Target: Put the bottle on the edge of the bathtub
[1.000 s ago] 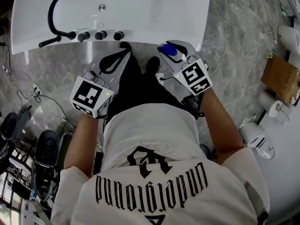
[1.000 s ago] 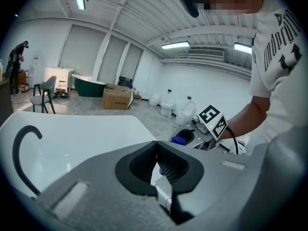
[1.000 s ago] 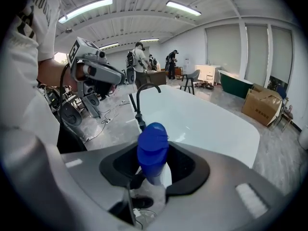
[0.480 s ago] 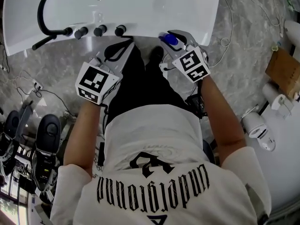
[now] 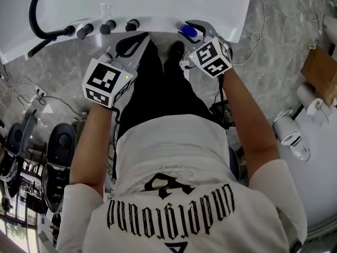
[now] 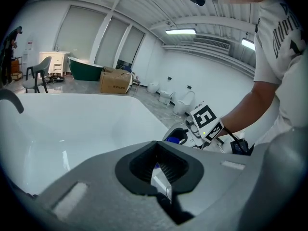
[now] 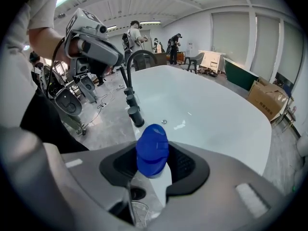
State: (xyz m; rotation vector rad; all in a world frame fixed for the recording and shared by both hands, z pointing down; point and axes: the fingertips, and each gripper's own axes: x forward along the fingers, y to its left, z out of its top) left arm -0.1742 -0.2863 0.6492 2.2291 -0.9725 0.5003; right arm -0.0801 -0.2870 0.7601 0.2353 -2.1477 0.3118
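Note:
A white bottle with a blue cap (image 5: 188, 31) sits between the jaws of my right gripper (image 5: 194, 27), which is shut on it. Gripper and bottle are at the near rim of the white bathtub (image 5: 226, 12). In the right gripper view the blue cap (image 7: 152, 152) stands up between the dark pads, with the tub basin (image 7: 216, 114) beyond. My left gripper (image 5: 140, 38) is shut with nothing in it, just short of the tub rim to the left. The left gripper view shows its jaws (image 6: 157, 147) closed, with the right gripper (image 6: 185, 134) further right.
A black curved faucet (image 5: 39, 7) and three black knobs (image 5: 108, 26) stand on the tub's near-left rim. Cables lie on the marble floor. White toilets (image 5: 292, 138) and a cardboard box (image 5: 321, 73) are to the right, dark toilet seats (image 5: 58, 146) to the left.
Both grippers have moved forward toward the tub. The bottle in the right gripper went from short of the rim to right at it.

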